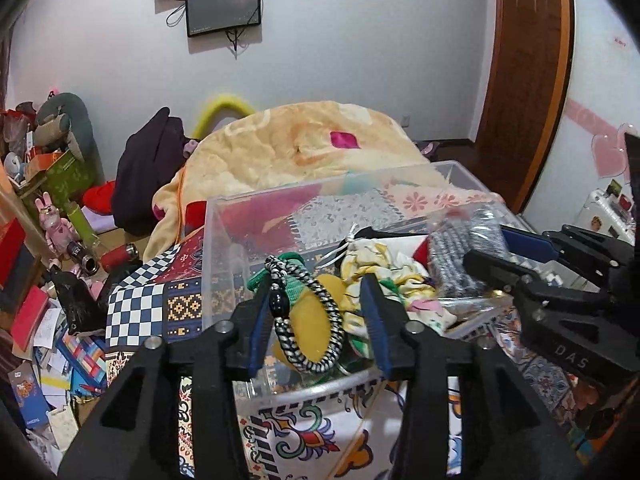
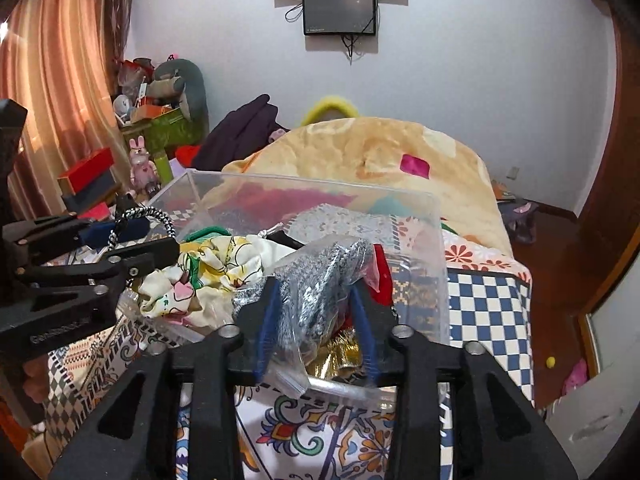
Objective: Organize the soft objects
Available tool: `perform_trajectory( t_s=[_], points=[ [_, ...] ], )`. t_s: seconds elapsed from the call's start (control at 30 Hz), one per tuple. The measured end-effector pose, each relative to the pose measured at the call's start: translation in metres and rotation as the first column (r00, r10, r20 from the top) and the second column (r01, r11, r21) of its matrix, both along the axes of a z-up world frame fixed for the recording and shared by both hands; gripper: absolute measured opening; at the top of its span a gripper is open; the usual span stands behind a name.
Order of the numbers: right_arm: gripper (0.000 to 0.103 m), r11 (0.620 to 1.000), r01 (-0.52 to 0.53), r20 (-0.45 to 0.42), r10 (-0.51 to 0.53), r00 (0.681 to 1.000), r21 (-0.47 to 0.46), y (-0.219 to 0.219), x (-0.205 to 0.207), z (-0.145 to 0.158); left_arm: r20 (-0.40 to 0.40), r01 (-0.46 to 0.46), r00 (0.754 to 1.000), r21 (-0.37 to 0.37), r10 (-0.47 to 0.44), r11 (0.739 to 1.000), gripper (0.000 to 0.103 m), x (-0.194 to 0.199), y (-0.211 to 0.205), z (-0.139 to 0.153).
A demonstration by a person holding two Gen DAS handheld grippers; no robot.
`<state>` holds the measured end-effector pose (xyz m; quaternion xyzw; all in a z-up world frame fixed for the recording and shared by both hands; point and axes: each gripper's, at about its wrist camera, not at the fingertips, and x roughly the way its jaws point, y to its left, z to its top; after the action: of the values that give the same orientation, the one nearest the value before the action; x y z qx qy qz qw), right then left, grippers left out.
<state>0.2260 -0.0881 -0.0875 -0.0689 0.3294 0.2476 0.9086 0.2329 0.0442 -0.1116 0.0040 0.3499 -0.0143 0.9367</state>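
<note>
Left hand-held gripper (image 1: 316, 320): one, its jaws parted wide around a black-and-white braided cord loop (image 1: 310, 320); the loop hangs against the left blue pad, with a gap to the right pad, so I cannot tell whether it is pinched or only hooked there.
Right hand-held gripper (image 2: 316, 328): one, jaws partly closed on a clear zip bag (image 2: 320, 292) of grey-and-white knit fabric, both blue pads pressing its sides.
Clear plastic box (image 1: 224, 224): one, open-topped, standing on the patterned bedspread (image 1: 296, 440); both grippers reach over its near rim.
Box contents, counted: one yellow round soft item (image 1: 308, 328) under the cord loop, one green knit piece (image 1: 294, 276) at 11 o'clock of the yellow item, one floral cream cloth (image 1: 380, 264) at 1 o'clock of it, one red item (image 2: 382, 284) just at 3 o'clock of the zip bag, and some gold foil (image 2: 340, 356) beneath the bag.
Zip bag position: at the 3 o'clock side of the box in the left wrist view, just beside the floral cloth.
Bed: one cream blanket (image 1: 304, 148) heaped behind the box at 12 o'clock; one dark purple garment (image 1: 148, 168) at 10 o'clock.
Wall: two dark screens (image 2: 340, 12), one below the other.
Pink rabbit toy (image 2: 142, 164): one, at 10 o'clock in the right wrist view.
</note>
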Motion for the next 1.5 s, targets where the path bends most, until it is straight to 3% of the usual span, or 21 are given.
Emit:
perform_trajectory(
  t_s=[0.1,0.37,0.53,0.93,1.17,1.5],
  points=[
    [0.049,1.0,0.004,0.03,-0.004,1.0,-0.006,-0.002,-0.008,0.008,0.017,0.008,1.0,-0.018,-0.008,1.0,0.05,-0.008,0.001,0.009],
    [0.051,0.999,0.0,0.099,-0.004,0.995,0.044,-0.016,-0.028,0.041,0.089,0.015,0.996,-0.036,-0.011,0.999,0.051,-0.032,-0.001,0.04],
    [0.052,0.995,-0.001,0.161,-0.015,0.987,0.098,-0.026,-0.044,0.067,0.174,0.025,0.985,-0.06,-0.014,0.998,0.051,-0.056,-0.001,0.071],
    [0.063,0.968,-0.065,0.351,-0.024,0.936,0.241,-0.048,-0.103,0.132,0.438,0.06,0.898,-0.066,-0.025,0.996,0.066,-0.137,-0.018,0.144],
    [0.075,0.957,-0.091,0.417,-0.035,0.908,0.277,-0.054,-0.123,0.146,0.518,0.063,0.855,-0.082,-0.011,0.995,0.077,-0.168,-0.023,0.164],
    [0.093,0.946,-0.103,0.469,-0.056,0.881,0.306,-0.056,-0.142,0.15,0.561,0.064,0.828,-0.099,0.002,0.993,0.09,-0.192,-0.023,0.173]
  ],
)
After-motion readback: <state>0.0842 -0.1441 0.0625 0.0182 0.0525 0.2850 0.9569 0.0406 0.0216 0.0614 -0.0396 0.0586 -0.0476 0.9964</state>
